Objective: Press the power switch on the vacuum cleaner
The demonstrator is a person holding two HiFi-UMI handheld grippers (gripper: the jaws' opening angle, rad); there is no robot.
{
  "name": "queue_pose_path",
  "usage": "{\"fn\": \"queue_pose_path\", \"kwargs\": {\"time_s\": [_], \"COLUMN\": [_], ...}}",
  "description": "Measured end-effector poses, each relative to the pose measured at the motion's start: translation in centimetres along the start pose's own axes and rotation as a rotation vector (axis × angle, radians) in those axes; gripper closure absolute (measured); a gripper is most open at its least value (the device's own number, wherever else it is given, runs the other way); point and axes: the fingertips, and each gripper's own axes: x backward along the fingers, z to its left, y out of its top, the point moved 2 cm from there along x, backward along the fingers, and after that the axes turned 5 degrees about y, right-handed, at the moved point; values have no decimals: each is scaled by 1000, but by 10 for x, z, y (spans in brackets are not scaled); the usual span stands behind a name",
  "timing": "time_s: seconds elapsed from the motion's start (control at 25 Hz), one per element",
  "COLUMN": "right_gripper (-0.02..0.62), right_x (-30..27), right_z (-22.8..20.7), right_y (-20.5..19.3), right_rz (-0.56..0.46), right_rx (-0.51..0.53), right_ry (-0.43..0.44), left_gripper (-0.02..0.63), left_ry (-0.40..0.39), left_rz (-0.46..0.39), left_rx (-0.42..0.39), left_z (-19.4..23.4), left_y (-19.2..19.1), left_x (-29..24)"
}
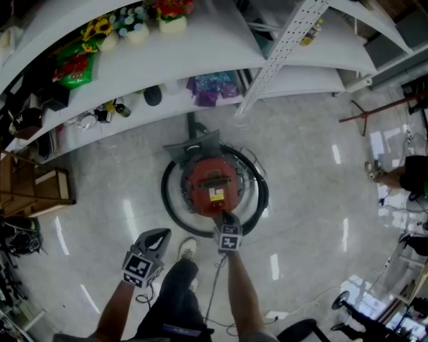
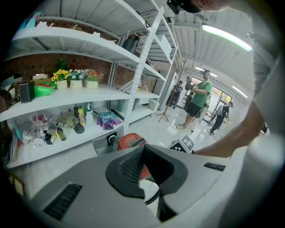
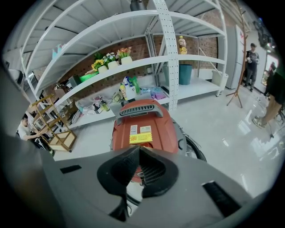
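A red vacuum cleaner (image 1: 211,184) stands on the pale floor, with a black hose (image 1: 168,200) coiled round it. In the head view my right gripper (image 1: 226,216) is shut, its tips at the vacuum's near end. In the right gripper view the right gripper (image 3: 139,149) hangs over the red body (image 3: 143,121), just below a yellow label (image 3: 140,138). The jaws hide the switch. My left gripper (image 1: 160,234) is shut on nothing and held left of the vacuum, apart from it. The left gripper view shows the left gripper (image 2: 143,148) with the red vacuum (image 2: 130,141) beyond.
White shelving (image 1: 200,47) with flower pots (image 1: 172,15), bottles and bags stands just behind the vacuum. A wooden rack (image 1: 33,190) is at the left. A shoe (image 1: 187,249) and a cable (image 1: 212,287) lie near me. People (image 2: 197,98) and a stand (image 1: 374,110) are at the right.
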Motion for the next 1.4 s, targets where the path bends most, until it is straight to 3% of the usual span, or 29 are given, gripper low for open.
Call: {"fn": "queue_pose_path", "kwargs": {"time_s": [0.84, 1.4], "right_gripper": [584, 583], "right_x": [-31, -34], "right_z": [-10, -15], "right_y": [-4, -4], "right_rz": [19, 42], "right_rx": [-8, 39], "right_ry": [-10, -36], "left_gripper": [598, 598], "left_ry": [-11, -21], "left_rz": [34, 32], "left_rx": [14, 30], "left_z": [5, 6], "left_y": [-12, -14], "left_x": [-13, -19]}}
